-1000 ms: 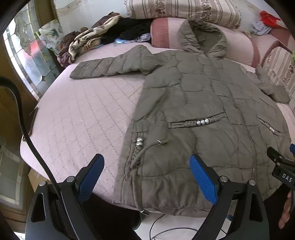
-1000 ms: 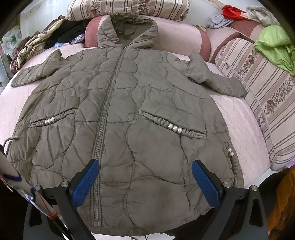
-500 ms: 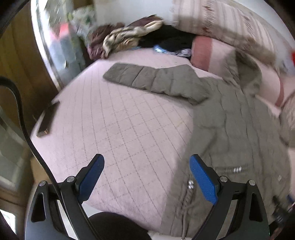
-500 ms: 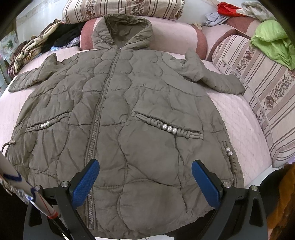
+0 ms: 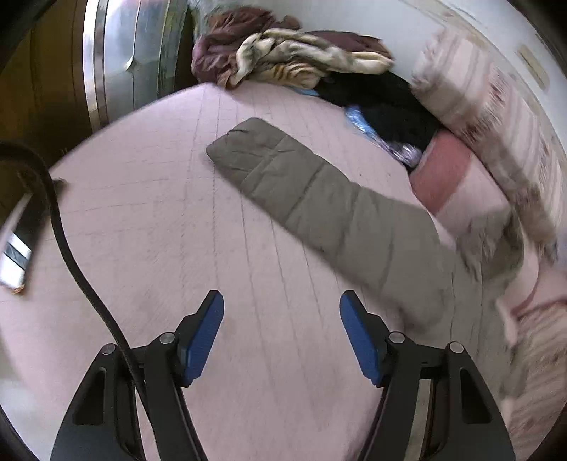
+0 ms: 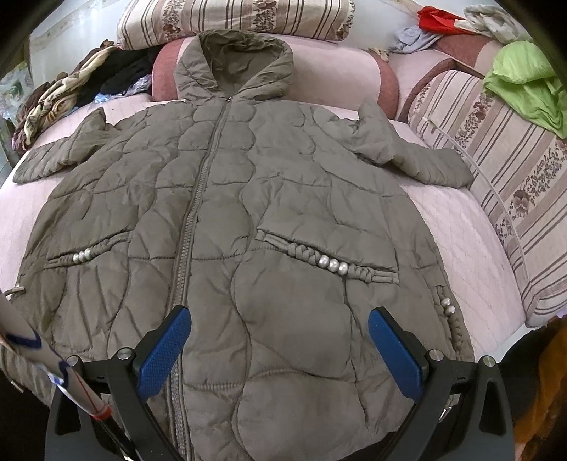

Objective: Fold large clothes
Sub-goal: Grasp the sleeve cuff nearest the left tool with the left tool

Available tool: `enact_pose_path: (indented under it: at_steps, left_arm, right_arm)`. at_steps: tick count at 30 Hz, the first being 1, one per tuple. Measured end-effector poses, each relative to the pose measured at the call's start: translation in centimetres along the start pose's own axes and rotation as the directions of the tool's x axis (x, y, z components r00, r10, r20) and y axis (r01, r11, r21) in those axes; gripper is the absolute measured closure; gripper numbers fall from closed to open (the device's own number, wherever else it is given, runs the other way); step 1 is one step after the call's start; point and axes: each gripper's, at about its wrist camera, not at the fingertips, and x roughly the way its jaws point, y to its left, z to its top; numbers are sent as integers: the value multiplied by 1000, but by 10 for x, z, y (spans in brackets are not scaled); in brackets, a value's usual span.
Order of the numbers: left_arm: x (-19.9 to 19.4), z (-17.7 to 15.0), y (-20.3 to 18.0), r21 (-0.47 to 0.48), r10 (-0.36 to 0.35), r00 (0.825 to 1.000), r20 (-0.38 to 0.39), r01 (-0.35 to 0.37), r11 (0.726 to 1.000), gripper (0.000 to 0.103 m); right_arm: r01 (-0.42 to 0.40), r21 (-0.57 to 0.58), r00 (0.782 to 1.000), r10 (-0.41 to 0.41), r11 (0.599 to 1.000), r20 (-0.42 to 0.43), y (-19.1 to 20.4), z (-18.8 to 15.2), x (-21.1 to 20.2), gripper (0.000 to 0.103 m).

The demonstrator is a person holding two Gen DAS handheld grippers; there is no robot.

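A big brown-green coat (image 6: 269, 220) lies flat on the pink bed (image 6: 460, 227), zipped up, front side up, with its hood by the pillows. The right tongs (image 6: 280, 349) hang over the bottom part of the coat, wide open, with nothing in them. The left tongs (image 5: 281, 333) are over the bare bed, closing, with nothing between them. The coat's sleeve (image 5: 319, 205) lies ahead of them and a bit to the right, not touching.

Pink quilted bed (image 6: 457, 227), striped bolsters (image 6: 496, 149) along pale wall (image 5: 400, 21); wooden, glass-panelled door (image 5: 106, 60) left
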Motion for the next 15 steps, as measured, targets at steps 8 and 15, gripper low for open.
enact_pose_path:
  at_steps: [8, 15]
  left_arm:
    - [90, 48, 34, -253, -182, 982, -53, 163, 954, 36]
    - [134, 84, 37, -339, -280, 960, 9, 266, 902, 27]
  right_arm:
    - [51, -8, 998, -51, 999, -28, 7, 11, 21, 1]
    - [106, -39, 993, -108, 994, -53, 12, 23, 39, 1]
